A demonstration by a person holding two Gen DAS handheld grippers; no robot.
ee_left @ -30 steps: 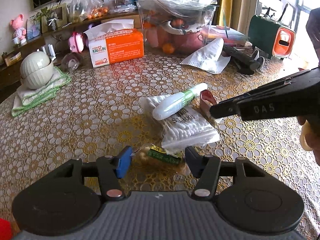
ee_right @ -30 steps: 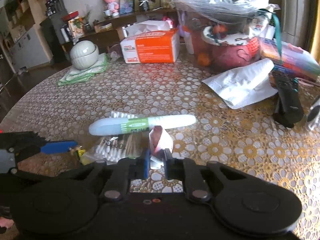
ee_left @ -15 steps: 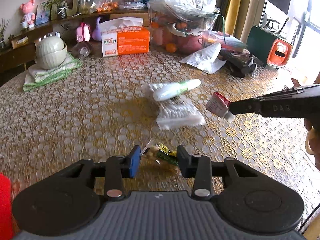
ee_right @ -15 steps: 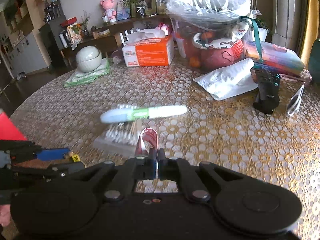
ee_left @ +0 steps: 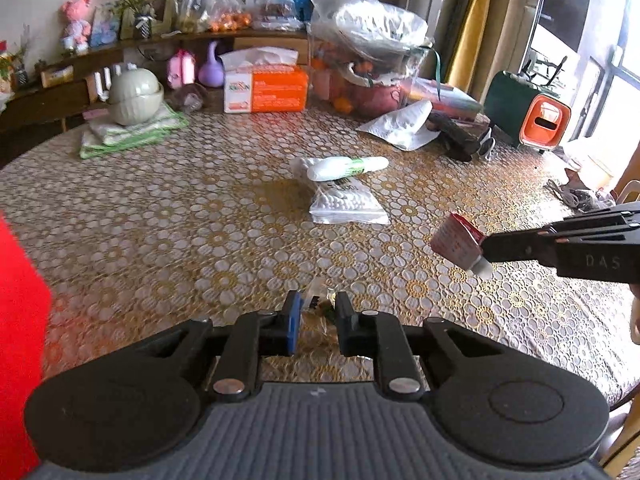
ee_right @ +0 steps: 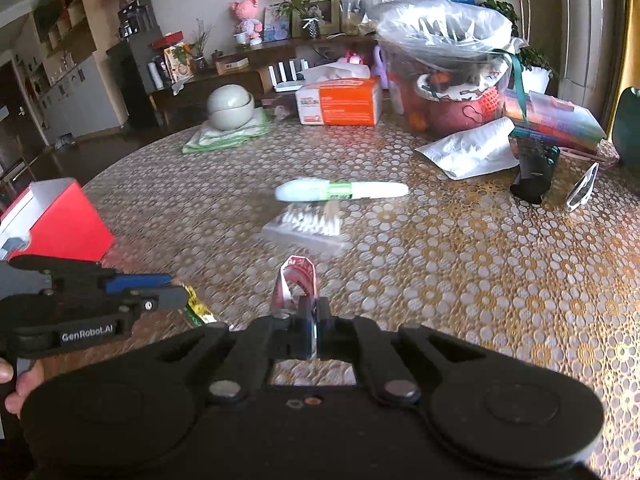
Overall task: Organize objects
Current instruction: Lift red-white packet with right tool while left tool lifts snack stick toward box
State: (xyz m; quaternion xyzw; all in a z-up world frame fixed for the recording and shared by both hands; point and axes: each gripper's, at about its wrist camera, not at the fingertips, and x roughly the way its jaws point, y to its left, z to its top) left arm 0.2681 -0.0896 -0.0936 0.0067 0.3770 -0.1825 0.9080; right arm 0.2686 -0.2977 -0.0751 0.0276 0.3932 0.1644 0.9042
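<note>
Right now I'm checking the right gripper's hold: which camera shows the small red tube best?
The left wrist view: the red tube appears side-on, lifted clear of the table, pinched at its cap. The right wrist view shows only its crumpled end.

Both tongs, left (ee_left: 316, 320) and right (ee_right: 313, 330), clamped, raised.
</note>
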